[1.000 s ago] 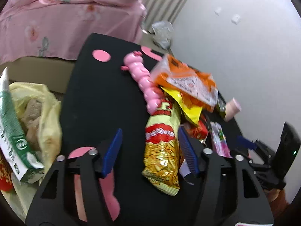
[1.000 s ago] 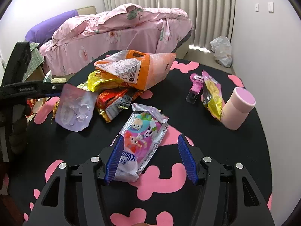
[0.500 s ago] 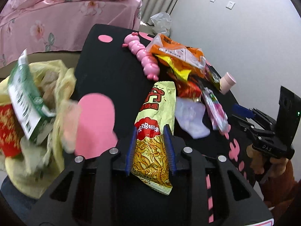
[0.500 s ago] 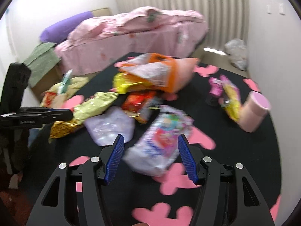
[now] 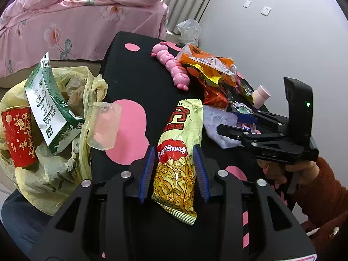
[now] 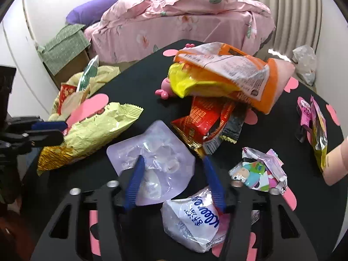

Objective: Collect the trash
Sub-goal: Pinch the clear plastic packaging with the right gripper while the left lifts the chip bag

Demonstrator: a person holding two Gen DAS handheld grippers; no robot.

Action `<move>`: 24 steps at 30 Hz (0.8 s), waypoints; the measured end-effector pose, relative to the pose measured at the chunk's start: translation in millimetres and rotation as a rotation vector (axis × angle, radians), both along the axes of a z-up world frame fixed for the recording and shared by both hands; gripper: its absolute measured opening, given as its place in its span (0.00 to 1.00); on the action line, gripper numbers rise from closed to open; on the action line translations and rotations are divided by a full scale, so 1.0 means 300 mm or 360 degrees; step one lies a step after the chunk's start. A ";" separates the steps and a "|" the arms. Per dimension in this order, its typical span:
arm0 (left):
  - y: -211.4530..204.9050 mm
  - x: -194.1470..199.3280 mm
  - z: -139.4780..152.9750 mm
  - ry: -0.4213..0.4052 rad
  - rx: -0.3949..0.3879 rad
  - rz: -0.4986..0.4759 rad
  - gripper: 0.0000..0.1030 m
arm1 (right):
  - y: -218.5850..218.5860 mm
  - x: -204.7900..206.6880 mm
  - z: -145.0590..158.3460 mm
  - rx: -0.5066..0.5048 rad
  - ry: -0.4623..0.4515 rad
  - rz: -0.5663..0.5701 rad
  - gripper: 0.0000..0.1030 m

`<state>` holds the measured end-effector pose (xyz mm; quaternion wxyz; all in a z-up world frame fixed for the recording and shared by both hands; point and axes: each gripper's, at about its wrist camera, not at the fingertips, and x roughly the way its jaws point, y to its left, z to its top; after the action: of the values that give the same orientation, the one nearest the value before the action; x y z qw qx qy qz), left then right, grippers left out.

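The yellow noodle packet (image 5: 180, 154) lies lengthwise between the left gripper (image 5: 174, 171) jaws, which have just widened slightly and flank it without clearly pressing; red Chinese print faces up. The right gripper (image 6: 176, 180), jaws just narrowing, straddles one clear lilac pouch (image 6: 152, 165) mid-desk (image 5: 134, 76). One yellow trash bag (image 5: 43, 174) hangs at the desk's left edge.

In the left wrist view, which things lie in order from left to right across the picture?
Red paper cup → green and white carton → yellow noodle snack packet → pale purple plastic pouch → right hand-held gripper.
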<state>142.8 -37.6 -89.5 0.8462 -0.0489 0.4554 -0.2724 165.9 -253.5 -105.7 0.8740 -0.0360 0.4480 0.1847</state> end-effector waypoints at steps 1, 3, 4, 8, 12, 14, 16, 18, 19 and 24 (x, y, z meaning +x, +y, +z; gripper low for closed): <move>0.002 -0.002 0.003 -0.0007 -0.0002 -0.0004 0.37 | 0.010 -0.007 0.003 -0.0014 -0.0013 0.0034 0.33; 0.003 -0.003 0.005 -0.0013 -0.0009 -0.0015 0.39 | 0.025 -0.034 0.006 -0.0034 -0.0024 0.0089 0.25; 0.003 0.000 0.005 -0.0012 -0.0008 -0.0022 0.40 | 0.027 -0.047 0.006 -0.0038 -0.0029 0.0109 0.17; -0.011 0.027 0.015 -0.0019 0.0006 -0.0039 0.40 | 0.006 -0.111 0.030 -0.0040 -0.0092 0.0121 0.07; -0.058 0.072 0.038 -0.0032 0.0021 -0.0133 0.40 | -0.061 -0.151 0.075 0.0055 -0.0140 0.0018 0.05; -0.095 0.110 0.043 -0.0034 0.0043 -0.0177 0.40 | -0.097 -0.167 0.098 0.0083 -0.0177 -0.0050 0.04; -0.125 0.148 0.037 -0.0022 0.0072 -0.0193 0.41 | -0.134 -0.181 0.115 0.0108 -0.0202 -0.0112 0.04; -0.158 0.195 0.019 0.0029 0.0108 -0.0201 0.40 | -0.163 -0.187 0.123 0.0119 -0.0213 -0.0158 0.04; -0.169 0.215 0.009 0.0062 0.0117 -0.0201 0.40 | -0.176 -0.190 0.125 0.0123 -0.0214 -0.0176 0.04; -0.204 0.272 -0.039 0.0212 0.0178 -0.0196 0.39 | -0.193 -0.195 0.123 0.0141 -0.0218 -0.0206 0.04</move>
<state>224.5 -98.7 -101.1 0.7972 0.0086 0.5272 -0.2941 107.4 -311.3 -68.9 0.9134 0.0191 0.3799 0.1448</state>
